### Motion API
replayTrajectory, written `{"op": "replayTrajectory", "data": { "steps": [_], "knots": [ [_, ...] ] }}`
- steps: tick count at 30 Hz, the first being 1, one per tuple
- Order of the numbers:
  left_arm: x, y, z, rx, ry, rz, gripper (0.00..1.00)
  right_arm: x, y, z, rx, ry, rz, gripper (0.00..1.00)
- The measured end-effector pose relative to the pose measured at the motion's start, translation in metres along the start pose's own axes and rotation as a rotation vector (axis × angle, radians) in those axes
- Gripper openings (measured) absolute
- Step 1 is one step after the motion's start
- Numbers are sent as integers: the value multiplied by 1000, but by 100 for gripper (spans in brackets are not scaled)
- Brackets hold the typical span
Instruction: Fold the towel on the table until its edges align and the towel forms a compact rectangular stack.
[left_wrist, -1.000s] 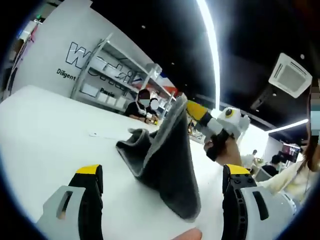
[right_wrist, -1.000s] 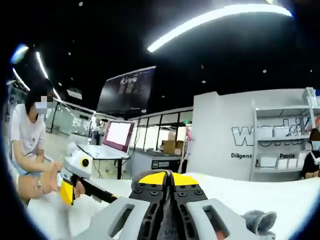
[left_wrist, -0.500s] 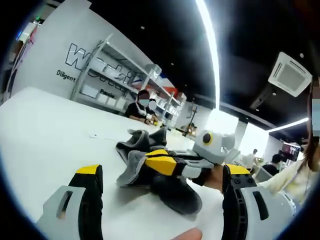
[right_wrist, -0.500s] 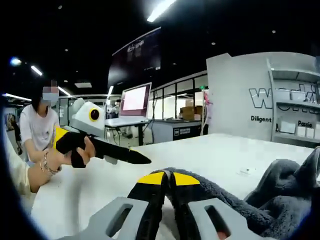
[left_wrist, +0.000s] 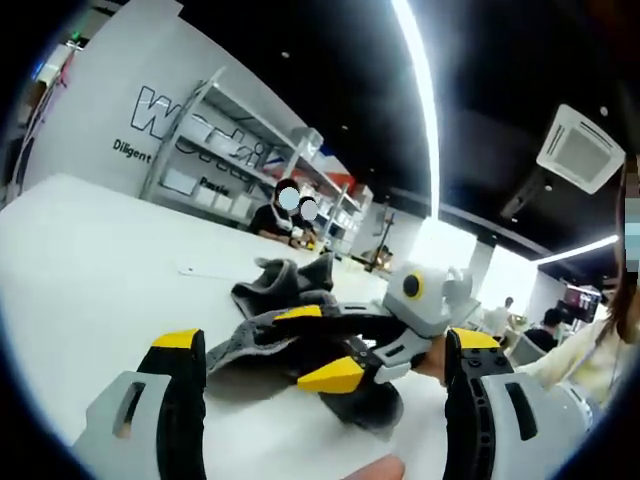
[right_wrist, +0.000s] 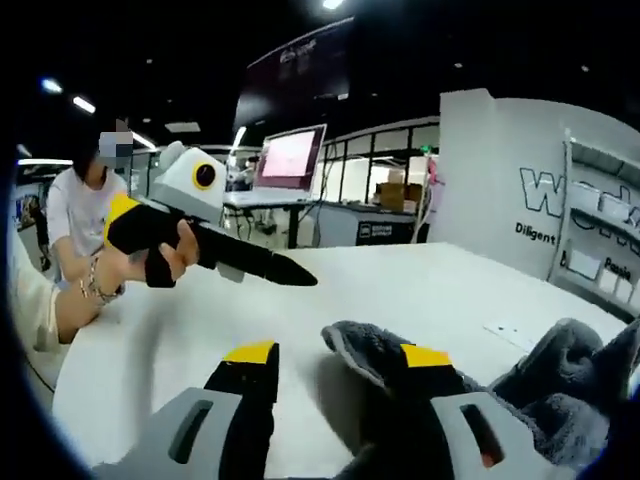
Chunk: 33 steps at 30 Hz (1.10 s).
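Towel (left_wrist: 285, 300) lies crumpled on table (left_wrist: 80, 250) — right tool (left_wrist: 320, 345) released (left tool (left_wrist: 320, 375) too).

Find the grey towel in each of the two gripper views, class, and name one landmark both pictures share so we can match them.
Left gripper view: the grey towel lies crumpled on the white table, centre, under the right gripper.
Right gripper view: the towel sits lower right, a corner between this gripper's open jaws.
Shared landmark: the white wall with dark lettering.
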<state>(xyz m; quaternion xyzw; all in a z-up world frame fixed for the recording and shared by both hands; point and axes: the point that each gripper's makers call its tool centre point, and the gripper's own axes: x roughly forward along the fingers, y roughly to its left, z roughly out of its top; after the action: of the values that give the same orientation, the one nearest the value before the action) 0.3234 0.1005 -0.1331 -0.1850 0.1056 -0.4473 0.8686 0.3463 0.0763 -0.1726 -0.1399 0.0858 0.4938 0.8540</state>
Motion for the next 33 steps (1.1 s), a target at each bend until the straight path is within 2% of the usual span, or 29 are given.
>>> {"op": "replayTrajectory", "data": {
  "steps": [3,6,10,13,19,26,33],
  "knots": [
    [0,1,1,0,1,0,98,-5,-7,-5,-52,50,-2,66],
    [-1,1,1,0,0,0,98,-13,-13,-4,-76,53,-9,77],
    [-1,1,2,0,-5,0,98,-30,-30,-6,-69,68,-32,100],
    [-2,1,3,1,-5,1,98,-43,-41,-6,-67,70,-43,99],
    [-2,2,2,1,-2,4,98,-75,-58,-2,-20,26,-65,99],
    [0,5,-1,-6,11,13,98,-106,-82,-10,-4,38,-122,99],
    [0,7,-2,-8,16,18,98,-137,-101,-11,28,21,-160,99]
  ]
}}
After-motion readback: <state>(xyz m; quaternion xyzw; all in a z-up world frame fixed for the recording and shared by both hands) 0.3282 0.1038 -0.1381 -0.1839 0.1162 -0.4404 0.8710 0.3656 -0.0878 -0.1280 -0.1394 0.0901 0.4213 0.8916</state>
